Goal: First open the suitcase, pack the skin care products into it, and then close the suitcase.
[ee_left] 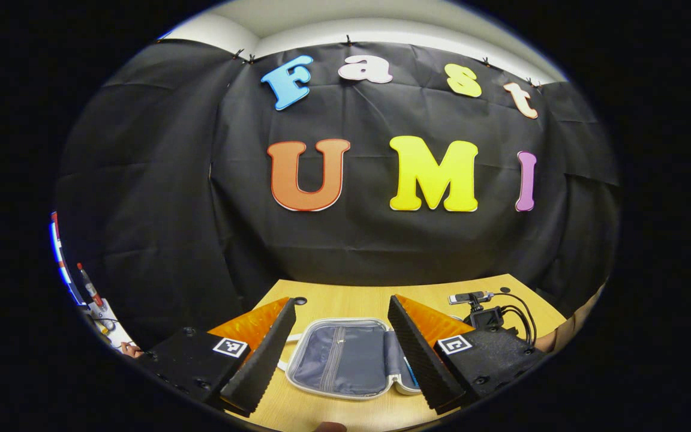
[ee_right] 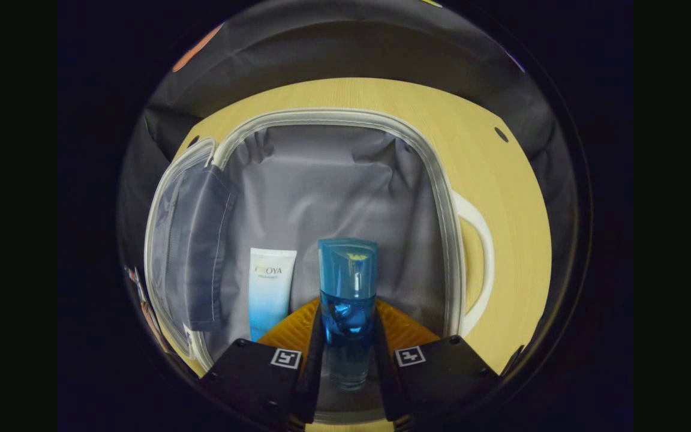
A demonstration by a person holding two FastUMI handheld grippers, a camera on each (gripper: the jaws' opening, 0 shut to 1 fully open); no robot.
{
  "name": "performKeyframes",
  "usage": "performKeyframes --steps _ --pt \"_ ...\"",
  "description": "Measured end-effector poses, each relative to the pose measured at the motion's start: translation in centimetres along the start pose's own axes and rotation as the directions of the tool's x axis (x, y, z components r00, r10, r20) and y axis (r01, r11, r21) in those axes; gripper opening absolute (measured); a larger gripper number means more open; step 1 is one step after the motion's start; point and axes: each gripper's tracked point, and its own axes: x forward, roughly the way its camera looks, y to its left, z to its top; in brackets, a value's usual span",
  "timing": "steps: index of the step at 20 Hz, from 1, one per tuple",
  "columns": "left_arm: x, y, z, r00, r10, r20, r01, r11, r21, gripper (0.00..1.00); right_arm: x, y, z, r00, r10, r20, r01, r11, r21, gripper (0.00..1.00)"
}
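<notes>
In the right gripper view the suitcase (ee_right: pixel 441 198) lies open on the wooden table, its grey lining facing up. My right gripper (ee_right: pixel 348 336) is shut on a blue bottle (ee_right: pixel 347 288) and holds it over the open half. A white and blue tube (ee_right: pixel 269 291) lies on the lining just left of the bottle. The lid (ee_right: pixel 192 252) stands at the left. In the left gripper view my left gripper (ee_left: pixel 342 354) is open, held above the table with the suitcase (ee_left: pixel 345 360) beyond its fingers.
A small black camera on a stand with cables (ee_left: pixel 489 309) sits on the table (ee_left: pixel 351 414) at the back right. The suitcase's white handle (ee_right: pixel 482 264) sticks out on its right side. Items on a white surface (ee_left: pixel 96 309) show at the far left.
</notes>
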Motion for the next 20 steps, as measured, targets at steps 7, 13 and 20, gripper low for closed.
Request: performKeyframes --steps 7,13,20 --pt "3.7 5.8 -3.0 0.999 0.026 -0.036 -0.027 0.999 -0.036 0.99 -1.3 1.0 0.2 0.990 0.142 0.026 -0.139 0.987 -0.077 0.61" --pt "9.8 11.8 -9.8 0.986 -0.001 -0.167 -0.022 0.991 -0.134 0.98 -14.0 -0.2 5.5 0.878 0.217 0.427 -0.081 0.945 -0.316 0.82" --pt "13.5 15.7 -22.6 0.893 -0.048 -0.448 -0.143 0.912 -0.384 1.00 -34.9 -6.1 9.0 0.507 0.141 0.850 0.120 0.965 -0.232 0.80"
